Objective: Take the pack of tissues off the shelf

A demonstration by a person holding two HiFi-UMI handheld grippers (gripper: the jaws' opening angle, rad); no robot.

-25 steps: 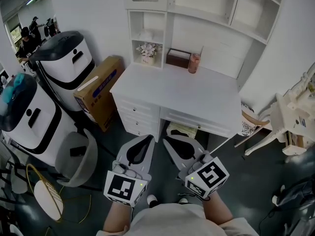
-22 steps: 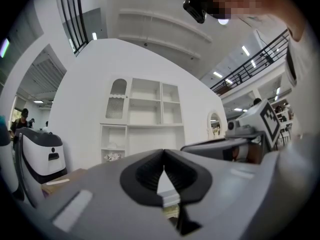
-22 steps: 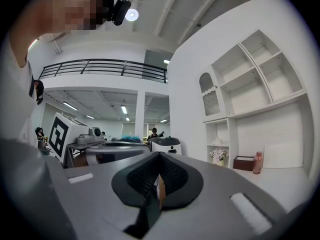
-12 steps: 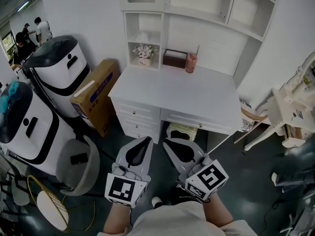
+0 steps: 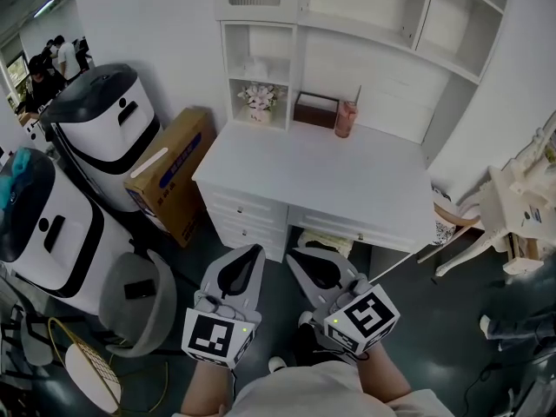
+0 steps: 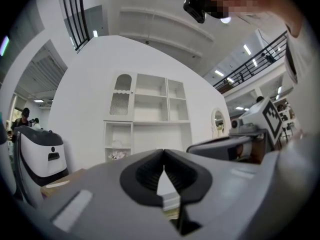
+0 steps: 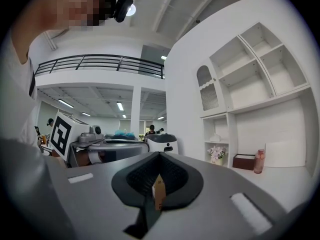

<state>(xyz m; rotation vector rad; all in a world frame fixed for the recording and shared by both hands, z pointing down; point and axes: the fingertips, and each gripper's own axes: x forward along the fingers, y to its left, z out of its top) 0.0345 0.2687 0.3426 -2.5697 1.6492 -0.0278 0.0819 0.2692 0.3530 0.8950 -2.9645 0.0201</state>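
Down by our waist, both tools hang side by side over the dark floor (image 5: 408, 320), well short of the desk. Our left gripper (image 5: 256, 248) has its jaws brought together. In the left gripper view the tips meet, and only the oval hollow between the ribbed black pads (image 6: 142, 176) is see-through, with nothing caught in it. Our right gripper (image 5: 291, 253) is the same, its jaws fully closed tip to tip and empty. The brown sliver seen through its hollow in the right gripper view is the cardboard box (image 5: 169, 170) far behind, not something held. Neither tool touches anything, and the two noses sit just beside each other without meeting.

Ahead of them stands the white desk (image 5: 330, 176). Against the wall at its back we see a brown box (image 5: 314, 109) and, just right of it, a pink bottle (image 5: 346, 118). At the desk's back left corner rises an open shelf unit (image 5: 228, 76) with two cubbies. A pot of flowers (image 5: 261, 98) fills the lower cubby. The pack of tissues (image 5: 256, 63), a small white bundle, sits in the upper one, directly above the flowers and well apart from both grippers.

Left of the desk, the cardboard box stands between it and a white-and-black machine (image 5: 104, 124), with a second such machine (image 5: 43, 220) nearer to us.
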